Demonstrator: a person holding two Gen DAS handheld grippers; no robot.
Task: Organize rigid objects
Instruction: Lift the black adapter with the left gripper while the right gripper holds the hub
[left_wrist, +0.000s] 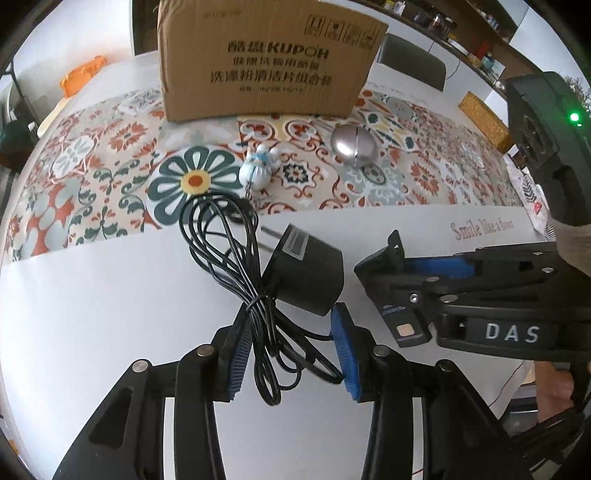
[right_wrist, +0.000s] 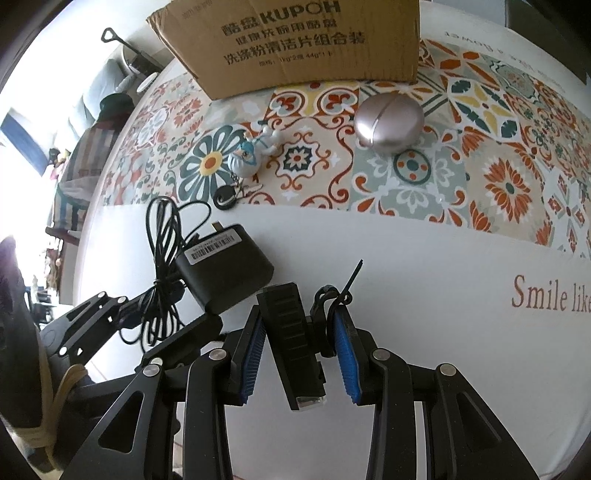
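On the white part of the worktop (left_wrist: 92, 314), near the edge of the patterned cloth (right_wrist: 480, 155), lies a black power adapter (left_wrist: 308, 275) with a barcode label and metal prongs; its thin black cable (left_wrist: 225, 236) is bundled in loops and tied at the middle.

Left gripper (left_wrist: 290, 354): blue pads either side of the tied cable bundle, adapter body just ahead of the right pad. Jaws partly closed; cannot tell whether the pads actually press the cable.

Right gripper (right_wrist: 301, 354): clenched on a black ribbed rectangular block (right_wrist: 291, 343) with a metal end, held upright between the blue pads. A black zip tie (right_wrist: 351, 284) sticks up at its right fingertip.

Beyond, on the cloth: a small white-and-blue figurine (left_wrist: 258, 168) on a keychain, a shiny egg-shaped case (right_wrist: 389, 120), and a cardboard box (left_wrist: 266, 62) with printed lettering at the back. "Smile like" lettering (right_wrist: 550, 299) on the white surface to the right.

Both grippers point steeply down, side by side, right one close to the adapter.
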